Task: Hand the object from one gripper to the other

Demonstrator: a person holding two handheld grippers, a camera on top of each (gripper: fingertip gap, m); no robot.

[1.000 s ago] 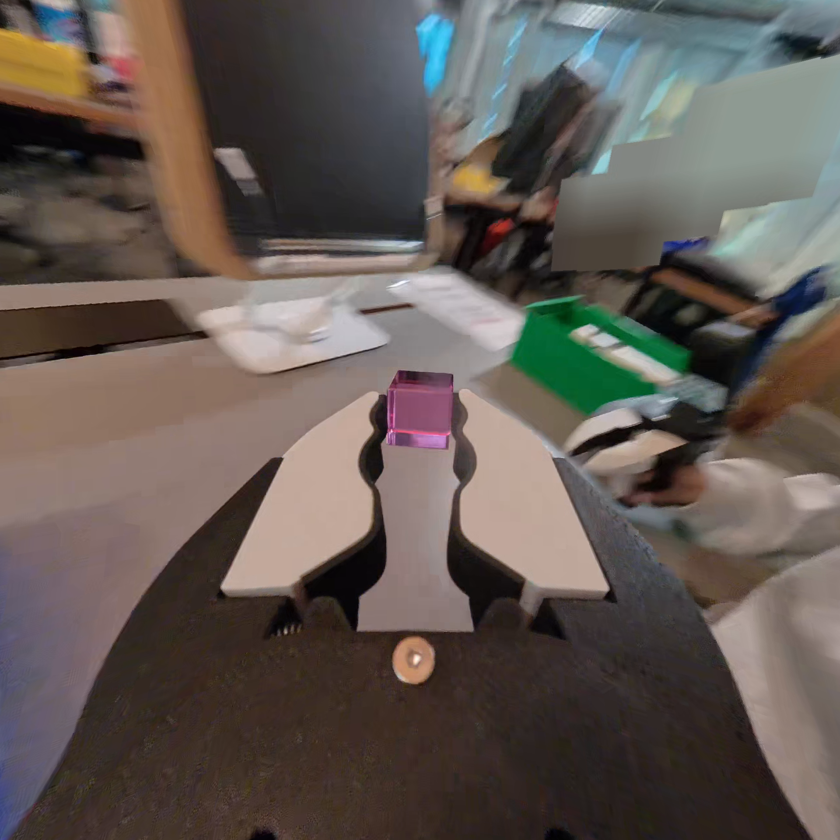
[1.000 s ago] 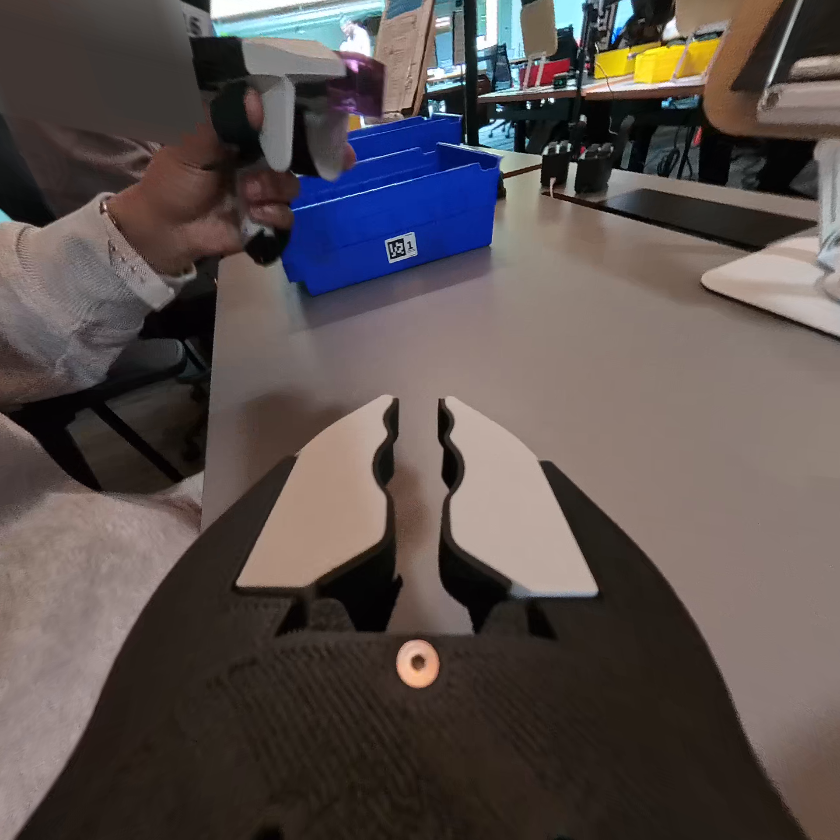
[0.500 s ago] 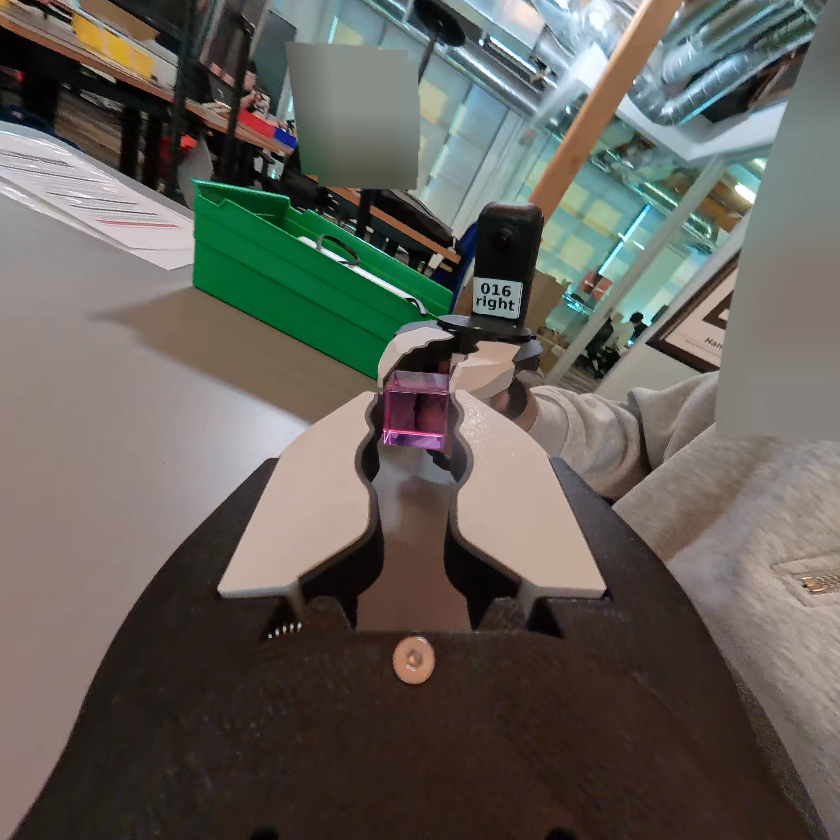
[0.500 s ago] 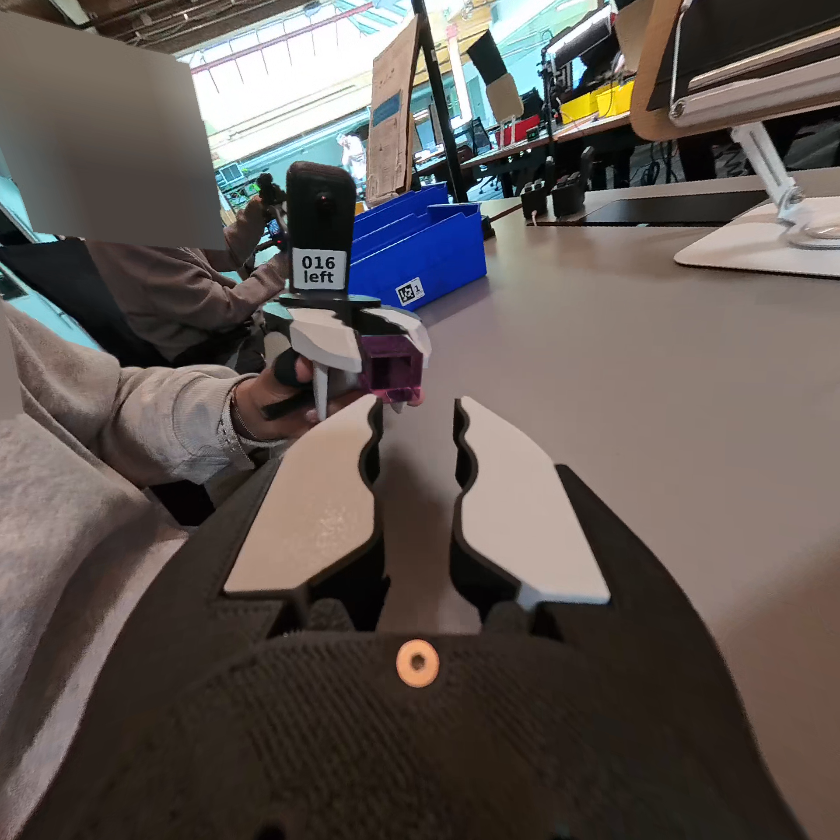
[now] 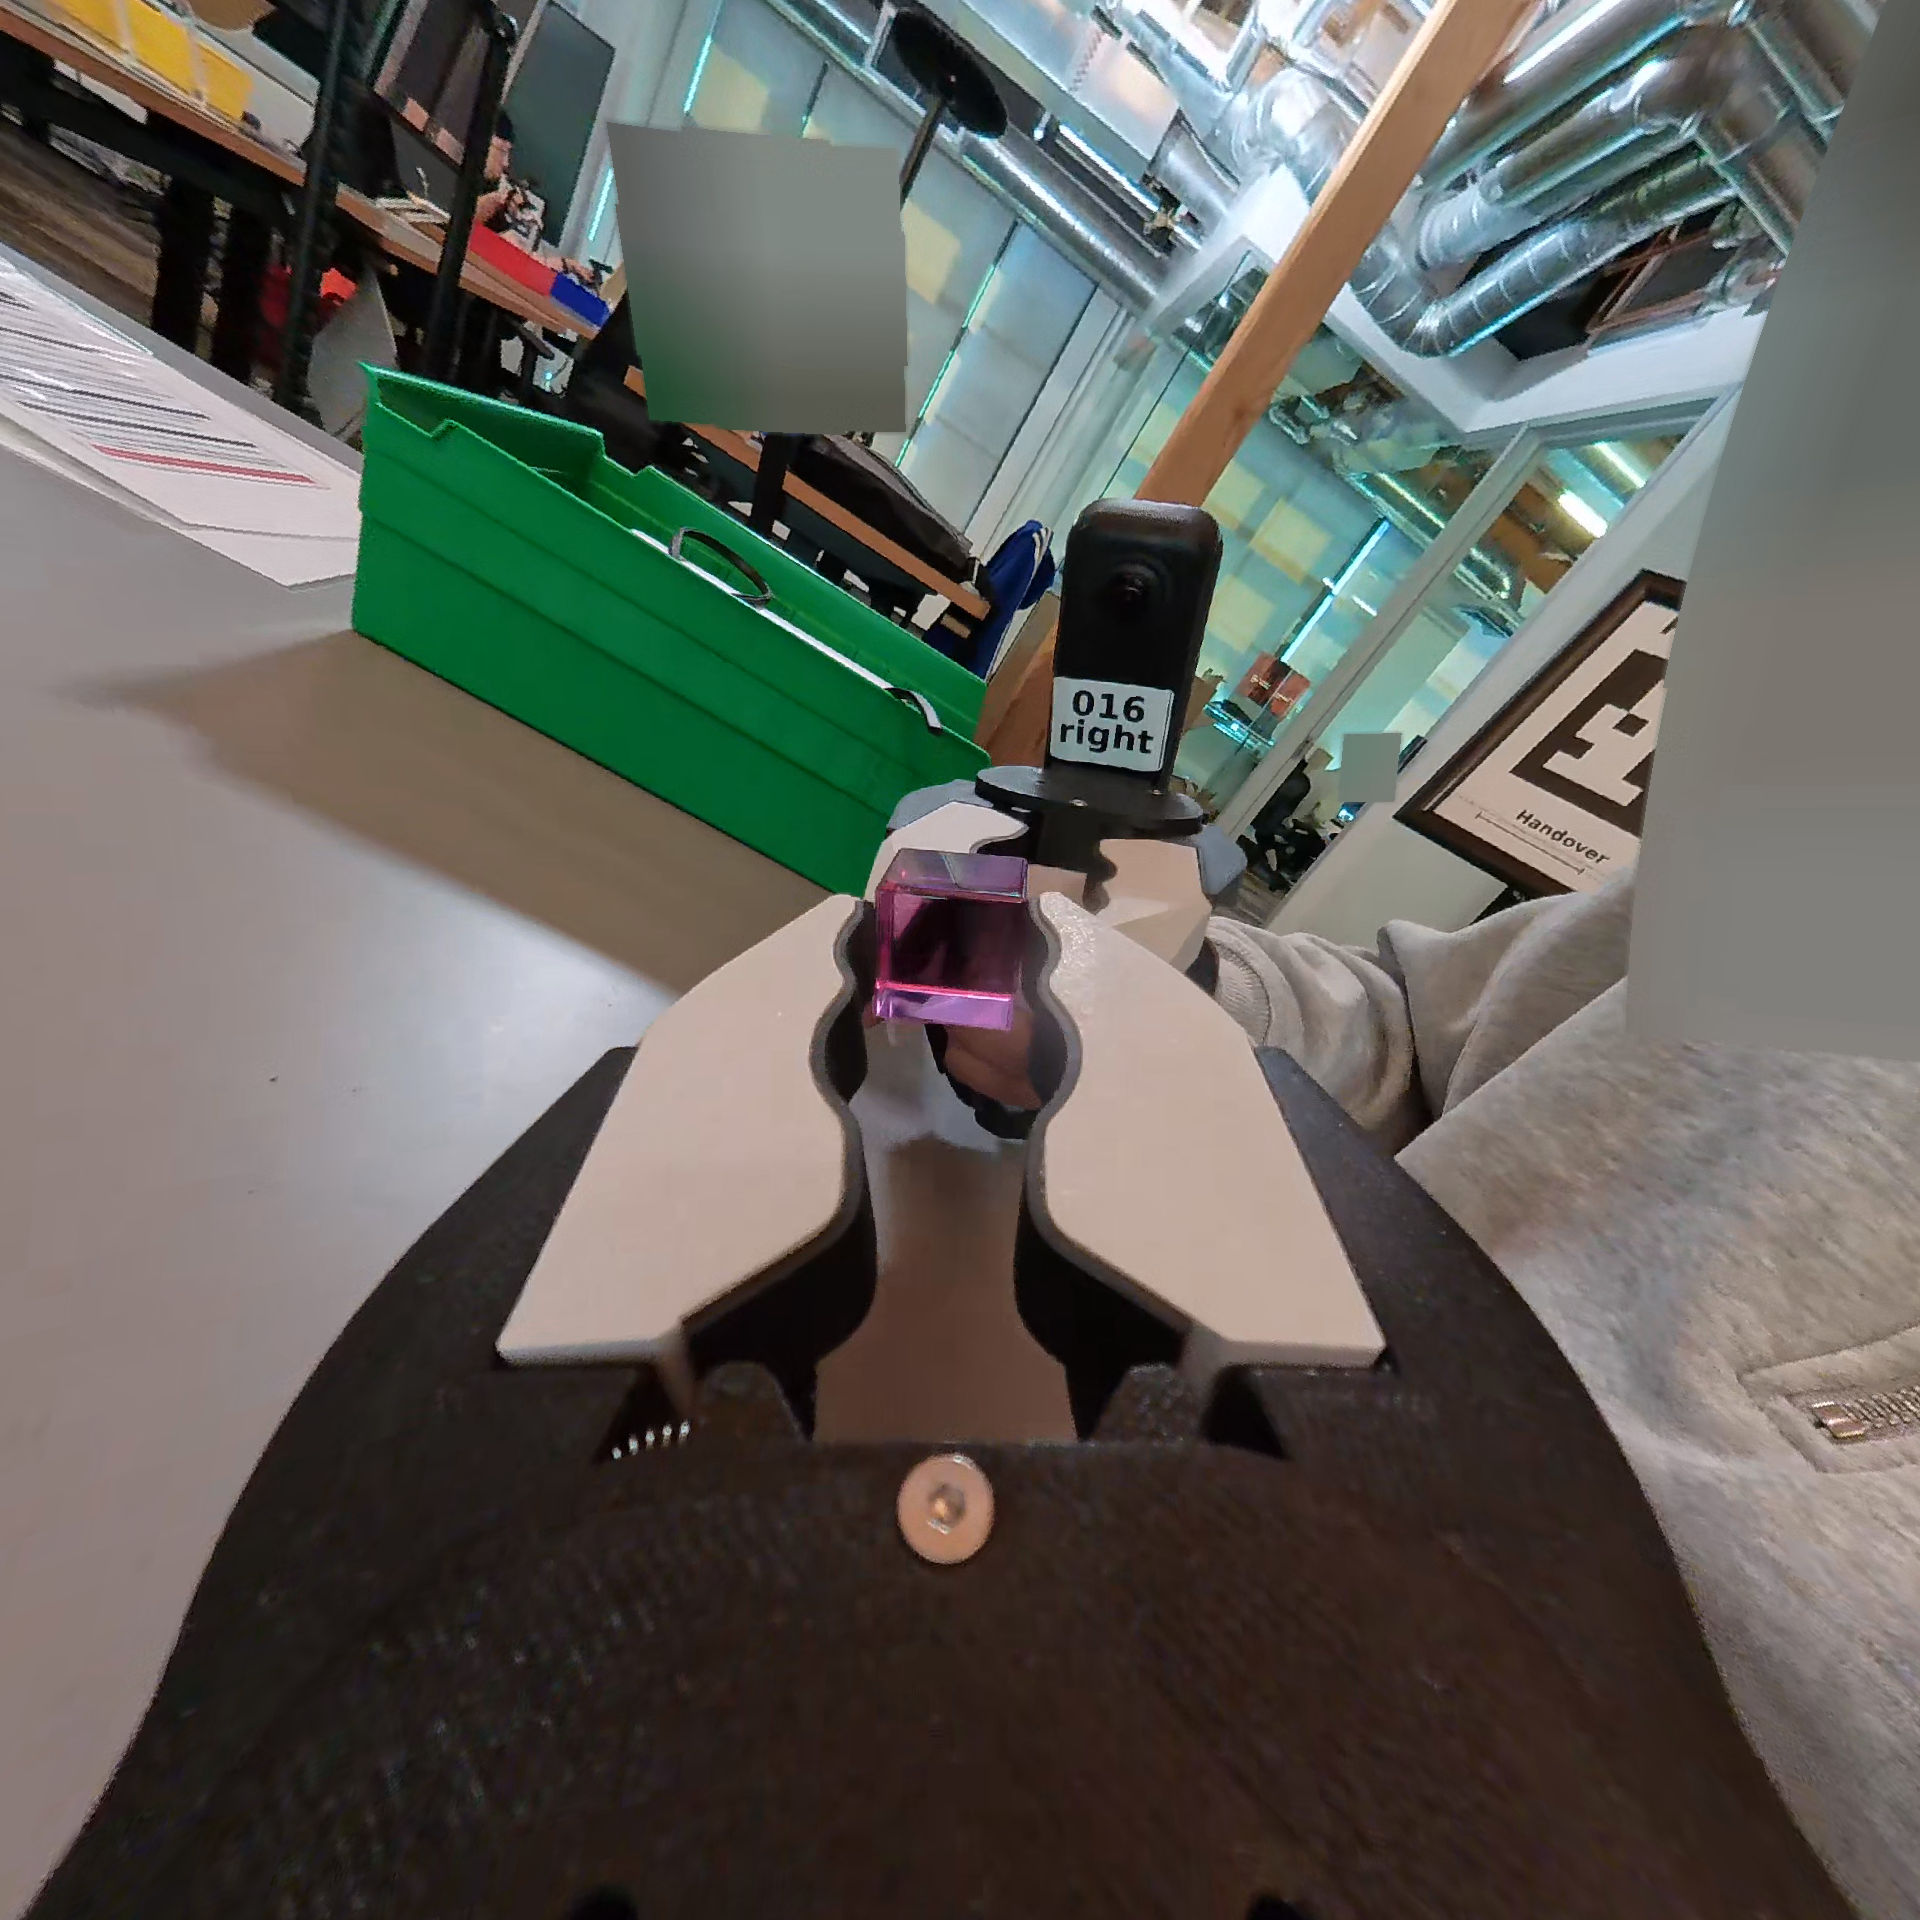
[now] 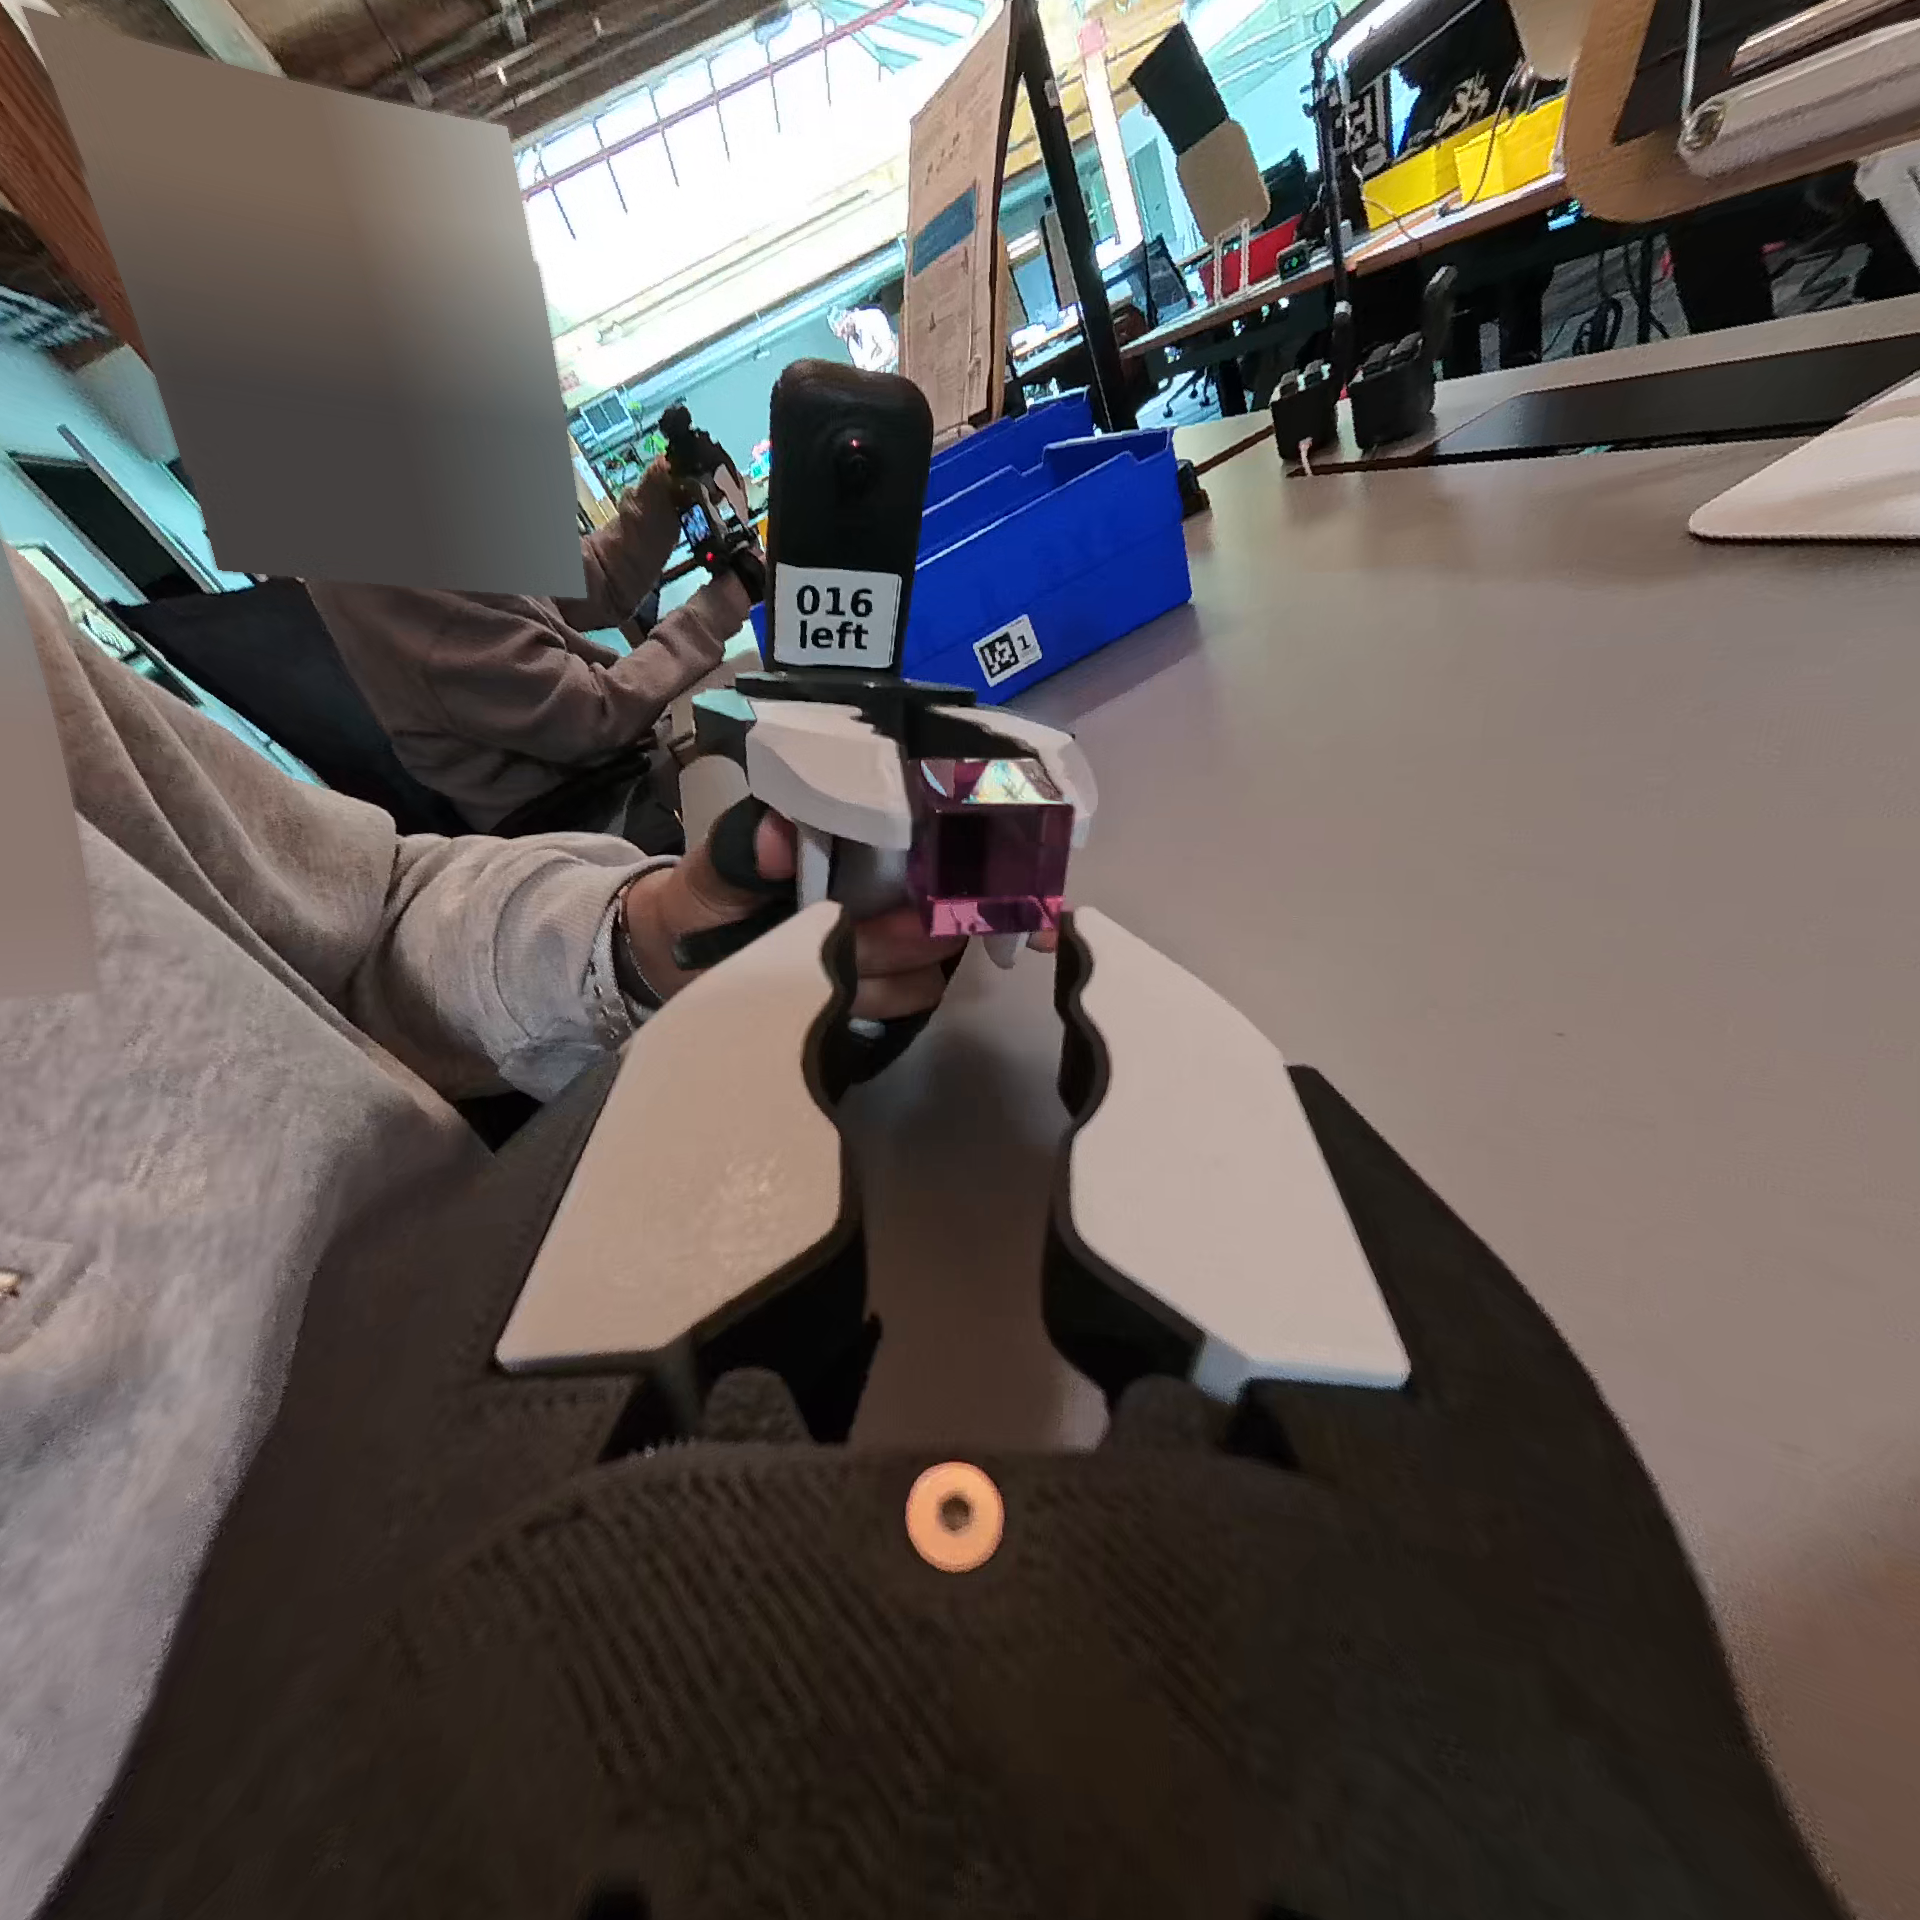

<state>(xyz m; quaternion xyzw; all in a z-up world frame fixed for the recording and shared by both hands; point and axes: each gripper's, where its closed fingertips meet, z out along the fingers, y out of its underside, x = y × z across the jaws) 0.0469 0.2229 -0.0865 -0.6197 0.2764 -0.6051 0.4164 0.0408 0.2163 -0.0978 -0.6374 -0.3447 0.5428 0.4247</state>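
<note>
1. Your left gripper (image 5: 951, 935) has its jaws closed on the purple cube (image 5: 951, 940), which sits pinched at the very tips, held in the air above the grey worktop (image 5: 260, 935).
2. Your right gripper (image 6: 951, 935) faces it head-on with its jaws spread apart and nothing between them. From the right wrist view the purple cube (image 6: 992, 857) lies just beyond and slightly above the fingertips (image 6: 1101, 935), near but apart from them.
3. From the left wrist view, the right gripper (image 5: 1049, 894) shows just behind the cube, its white fingers (image 5: 1132, 894) close to the cube's far side. You cannot tell from here whether they touch it.
4. Done so far, as it looks: the cube is picked up and presented, and the two grippers are lined up nose to nose.
5. Left to do, by my reading: bring the receiving jaws around the cube's free faces, close them, then let the left jaws release and draw apart.
6. The green bin (image 5: 623, 623) and blue bin (image 6: 1049, 561) stand well apart on the worktop and play no part here.
</note>
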